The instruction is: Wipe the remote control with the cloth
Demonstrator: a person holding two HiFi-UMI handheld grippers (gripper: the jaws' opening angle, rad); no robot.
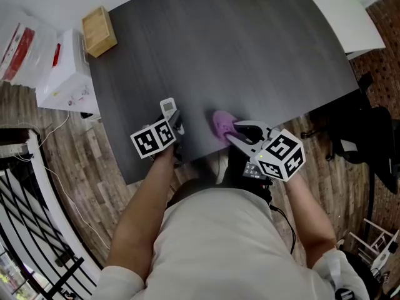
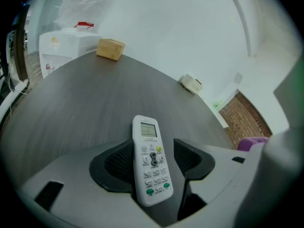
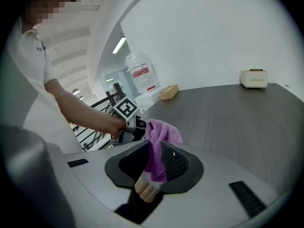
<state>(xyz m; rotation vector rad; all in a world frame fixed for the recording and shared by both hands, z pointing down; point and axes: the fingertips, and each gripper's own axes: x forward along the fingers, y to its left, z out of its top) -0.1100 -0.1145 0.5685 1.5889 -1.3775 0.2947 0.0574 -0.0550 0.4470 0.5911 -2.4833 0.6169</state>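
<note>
At the near edge of the dark table [image 1: 237,55], the left gripper [image 1: 173,119] pinches the white remote [image 2: 151,158] across its width, with the buttons showing and the screen end pointing out over the tabletop. Just to its right, the right gripper [image 1: 236,130] is clamped on a bunched purple cloth [image 1: 220,124], which is near the remote but not touching it. A wooden box [image 1: 99,31] sits at the table's far left corner.

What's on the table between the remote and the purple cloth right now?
Nothing. In the head view only bare dark tabletop separates the remote control from the cloth.
</note>
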